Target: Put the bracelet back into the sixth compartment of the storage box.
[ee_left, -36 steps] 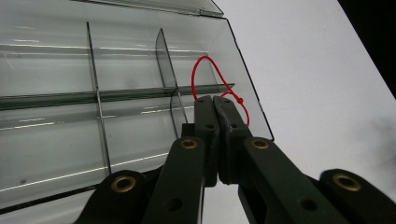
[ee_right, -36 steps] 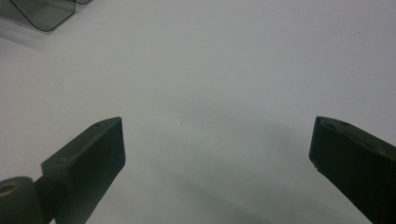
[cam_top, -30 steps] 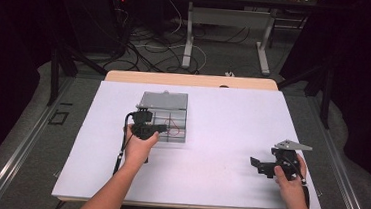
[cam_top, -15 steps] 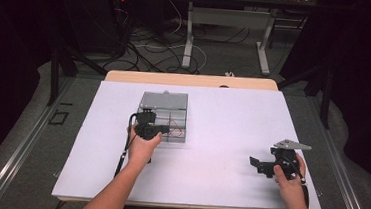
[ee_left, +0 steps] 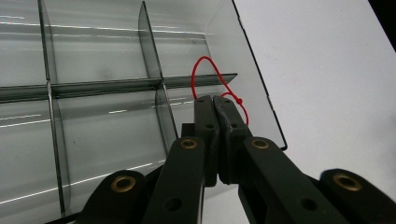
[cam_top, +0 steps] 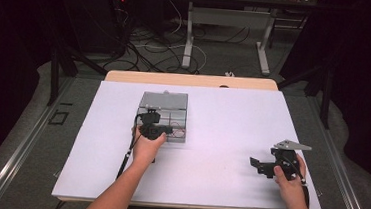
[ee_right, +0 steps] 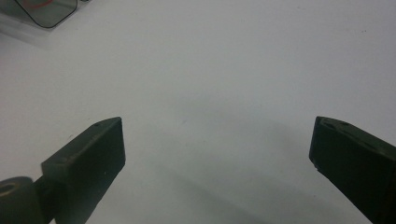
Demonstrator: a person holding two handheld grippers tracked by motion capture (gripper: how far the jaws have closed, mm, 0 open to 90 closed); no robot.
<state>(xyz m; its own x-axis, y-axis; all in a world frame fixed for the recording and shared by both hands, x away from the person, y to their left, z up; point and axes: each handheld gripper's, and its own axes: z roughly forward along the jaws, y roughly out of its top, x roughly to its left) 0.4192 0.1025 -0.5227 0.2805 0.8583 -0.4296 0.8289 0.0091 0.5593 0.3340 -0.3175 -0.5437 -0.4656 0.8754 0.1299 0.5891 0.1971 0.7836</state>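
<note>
The left claw (ee_left: 215, 103) is pinched shut on the red rubber band (ee_left: 212, 74), whose loop stretches ahead of its tips over the clear divided box (ee_left: 102, 84), while the right claw (ee_right: 217, 140) gapes empty, well off across the tabletop (cam_top: 222, 117).

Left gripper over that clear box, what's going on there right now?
The left gripper is over the clear divided box, jaws shut on a red string loop at the box's right-hand compartments. The right gripper rests apart on the white table, jaws open, holding nothing.
</note>
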